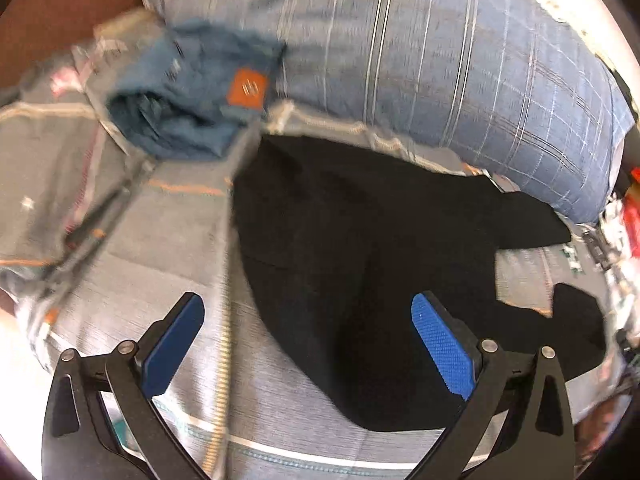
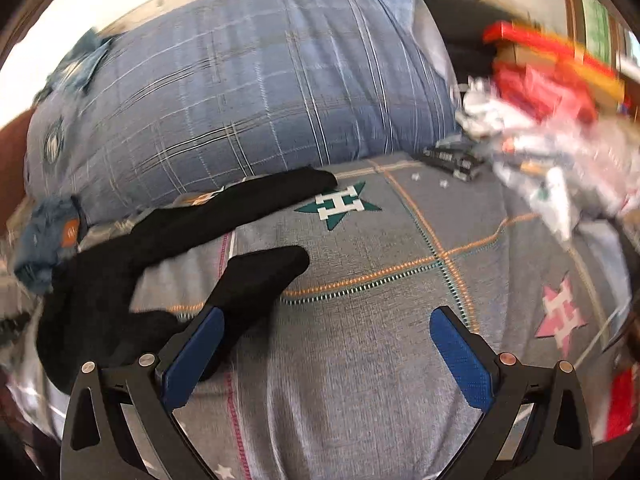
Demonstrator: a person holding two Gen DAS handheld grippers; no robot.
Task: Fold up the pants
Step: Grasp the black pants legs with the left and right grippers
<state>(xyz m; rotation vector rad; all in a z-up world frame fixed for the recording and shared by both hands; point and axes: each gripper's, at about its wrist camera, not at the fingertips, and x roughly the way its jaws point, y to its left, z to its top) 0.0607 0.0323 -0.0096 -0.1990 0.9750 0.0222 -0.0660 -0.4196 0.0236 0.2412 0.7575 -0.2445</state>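
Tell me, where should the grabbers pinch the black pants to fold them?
Probably the ends of the two legs. The black pants lie flat on the grey patterned bedsheet, legs spread apart like a V. The open right gripper sits nearest the lower leg's end, so come from that open side, low over the sheet. The open left gripper hovers over the wide waist part.

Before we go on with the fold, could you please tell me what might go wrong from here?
1. The pants lie with legs splayed apart and rumpled, so a fold now may come out uneven.
2. The folded jeans sit close to the waist end; pulling the black cloth could drag or upset them.
3. Both the left gripper and the right gripper are open and hold nothing; black fabric gives little contrast, so a pinch may catch the bedsheet too.
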